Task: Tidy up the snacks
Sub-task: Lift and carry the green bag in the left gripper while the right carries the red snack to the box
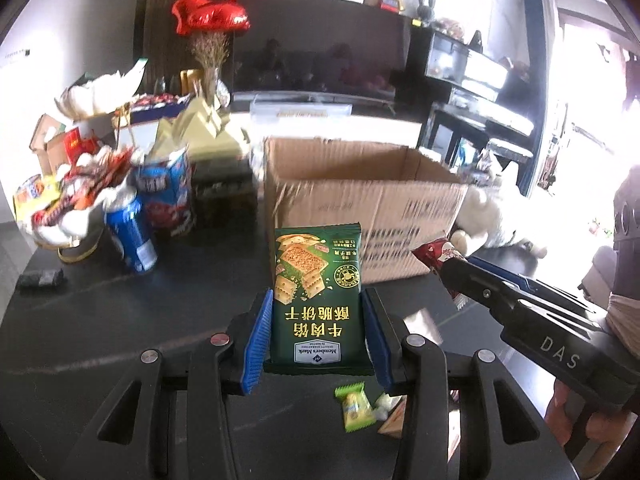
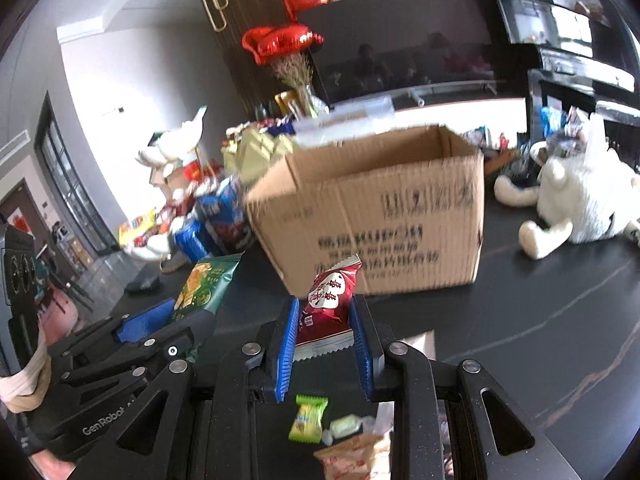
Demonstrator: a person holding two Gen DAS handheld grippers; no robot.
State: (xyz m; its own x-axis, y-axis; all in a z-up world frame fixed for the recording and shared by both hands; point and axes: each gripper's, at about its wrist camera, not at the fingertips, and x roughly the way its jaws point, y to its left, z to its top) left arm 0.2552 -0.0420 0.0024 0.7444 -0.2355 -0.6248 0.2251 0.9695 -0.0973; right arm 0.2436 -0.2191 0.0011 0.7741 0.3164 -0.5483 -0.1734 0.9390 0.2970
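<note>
My left gripper [image 1: 318, 304] is shut on a green cracker packet [image 1: 318, 296] and holds it upright above the dark table, just in front of an open cardboard box [image 1: 384, 208]. My right gripper [image 2: 326, 312] is shut on a red snack packet [image 2: 330, 300], also raised in front of the box [image 2: 384, 232]. The right gripper shows at the right of the left wrist view [image 1: 456, 270]; the left gripper with the green packet [image 2: 204, 284] shows at the left of the right wrist view. Small wrapped candies [image 1: 354, 406] [image 2: 308, 418] lie on the table below both grippers.
A heap of snacks with a blue can [image 1: 134, 236] and blue packets stands left of the box. A white plush toy [image 2: 576, 204] lies right of it. Red heart balloons [image 1: 208, 16] and a dark TV cabinet [image 1: 320, 40] are behind.
</note>
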